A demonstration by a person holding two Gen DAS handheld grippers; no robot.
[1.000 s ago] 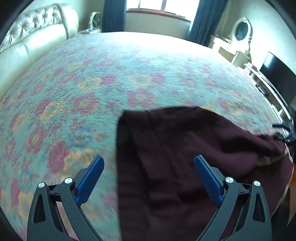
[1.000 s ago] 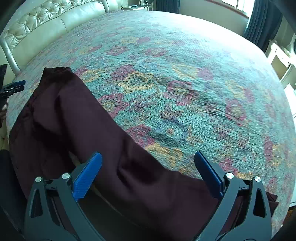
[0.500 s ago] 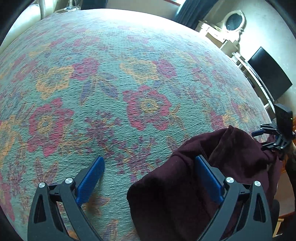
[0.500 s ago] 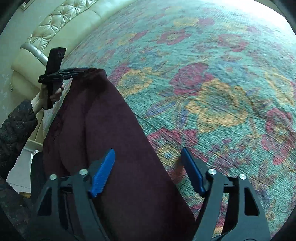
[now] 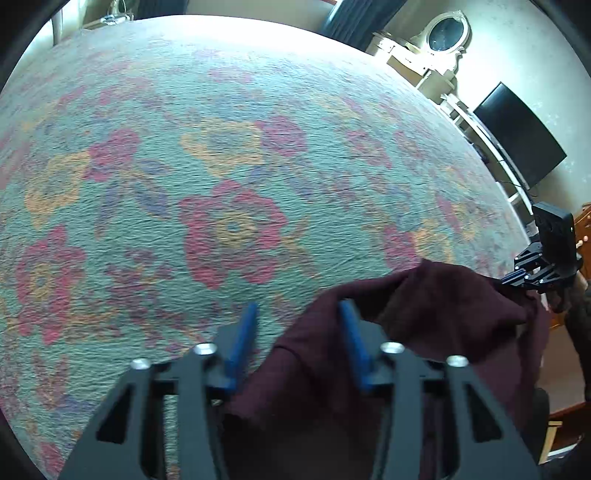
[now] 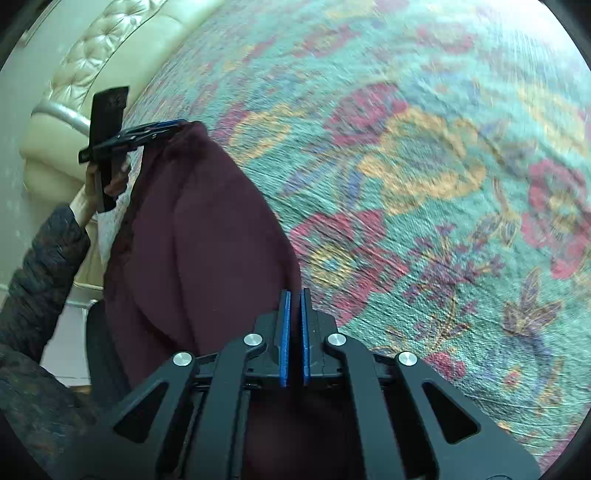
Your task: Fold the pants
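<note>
Dark maroon pants (image 5: pixel 443 314) lie bunched at the near edge of a floral bedspread (image 5: pixel 221 166). My left gripper (image 5: pixel 299 321) points down at one corner. Its jaws are closing, and a raised fold of the pants stands between the blue pads. The right pad touches the cloth, while a sliver of bedspread shows beside the left pad. In the right wrist view the pants (image 6: pixel 203 240) stretch from the left gripper (image 6: pixel 177 125) to my right gripper (image 6: pixel 294 295). The right gripper is shut on their edge. It (image 5: pixel 506 278) also shows in the left wrist view, pinching the far corner.
A cream tufted headboard (image 6: pixel 92 55) borders the bed on the left. A black TV (image 5: pixel 517 140) and a dresser with an oval mirror (image 5: pixel 447 33) stand past the bed's right side. A person's dark sleeve (image 6: pixel 44 266) reaches to the left gripper.
Both grippers came down toward the pants' near edge. The right jaws went from wide to shut on the cloth. The left jaws narrowed around a fold.
</note>
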